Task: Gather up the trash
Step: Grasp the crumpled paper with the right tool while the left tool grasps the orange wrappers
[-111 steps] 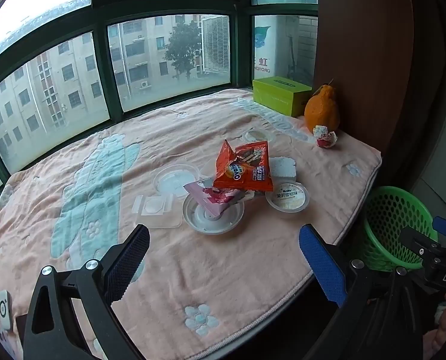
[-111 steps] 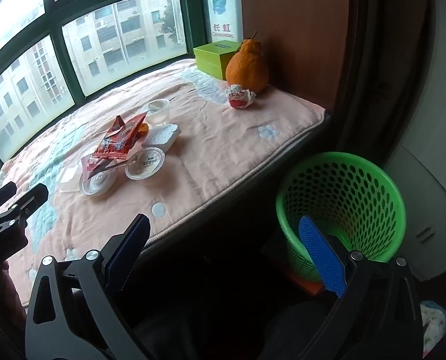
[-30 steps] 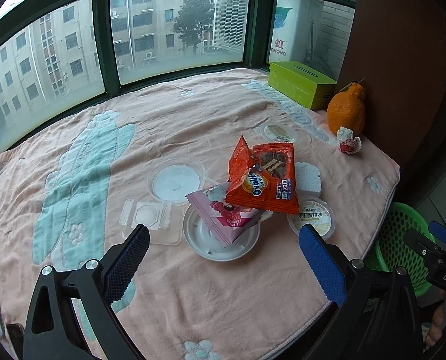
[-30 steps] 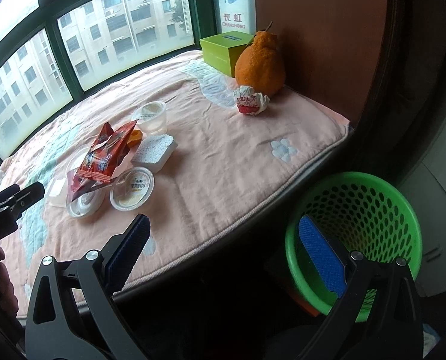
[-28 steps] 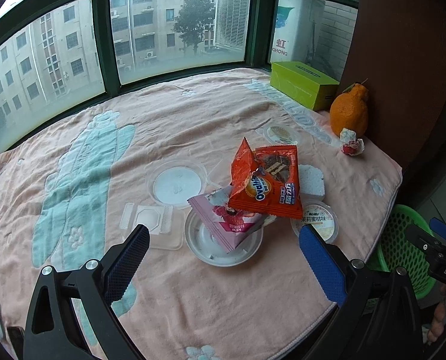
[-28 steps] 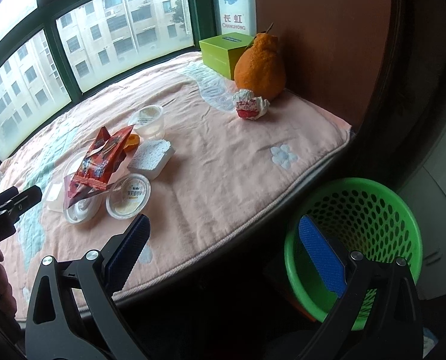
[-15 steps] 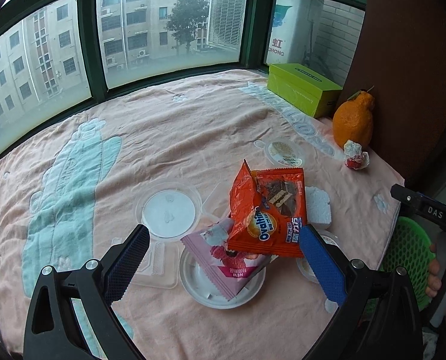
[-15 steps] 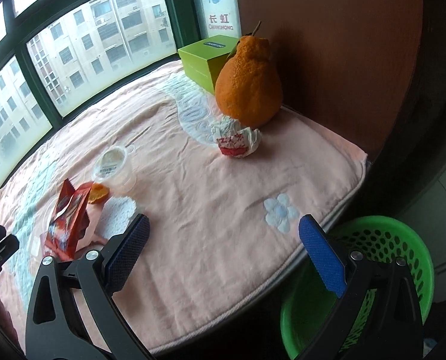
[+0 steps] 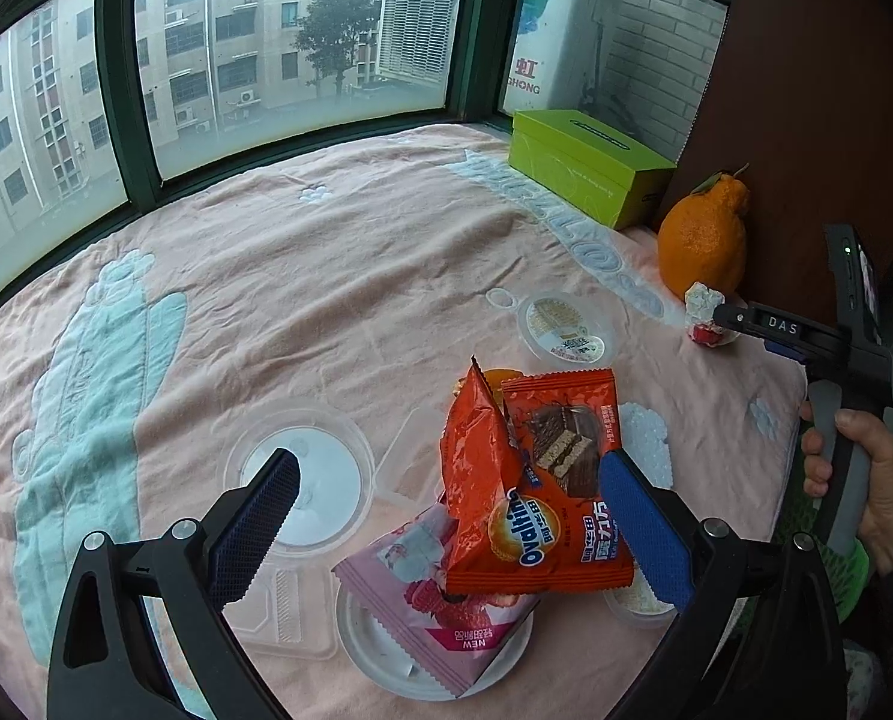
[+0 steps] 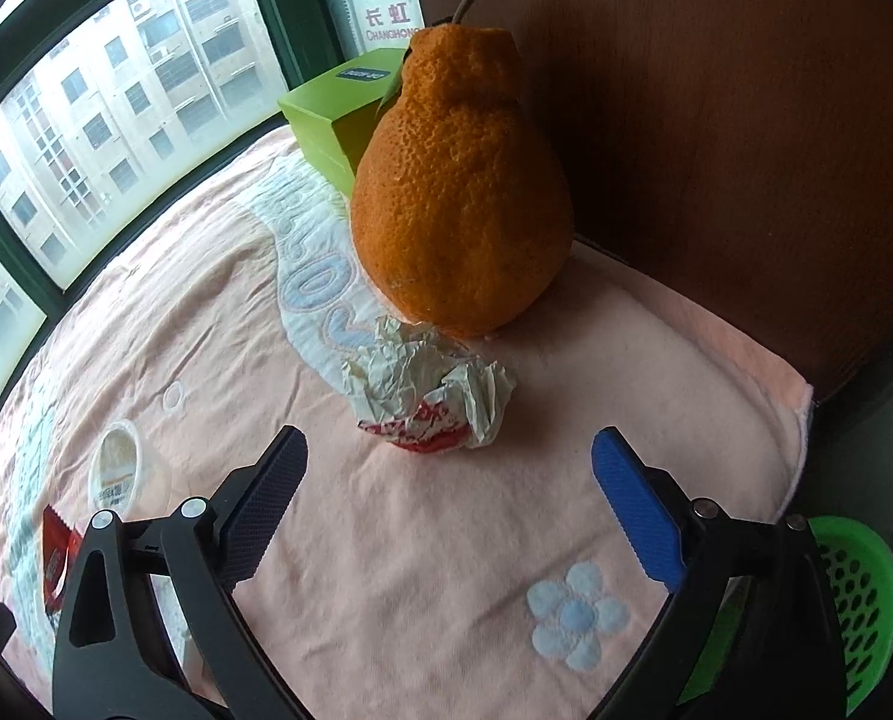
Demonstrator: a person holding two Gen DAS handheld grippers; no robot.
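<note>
Moved in from beside the bin (image 10: pixel 854 594) onto the blanket (image 10: pixel 422 570): right gripper (image 10: pixel 446 480), jaws wide, empty, facing crumpled wrapper (image 10: pixel 431 393) just near of the orange (image 10: pixel 458 192). Left gripper (image 9: pixel 446 516) wide over Ovaltine bag (image 9: pixel 530 492). Approach step; next, probably straddle wrapper, close, avoid orange.

Left wrist view high over snack wrappers (image 9: pixel 536 480), right wrist view close on crumpled wrapper (image 10: pixel 431 399), both showing orange fruit (image 10: pixel 458 192).
</note>
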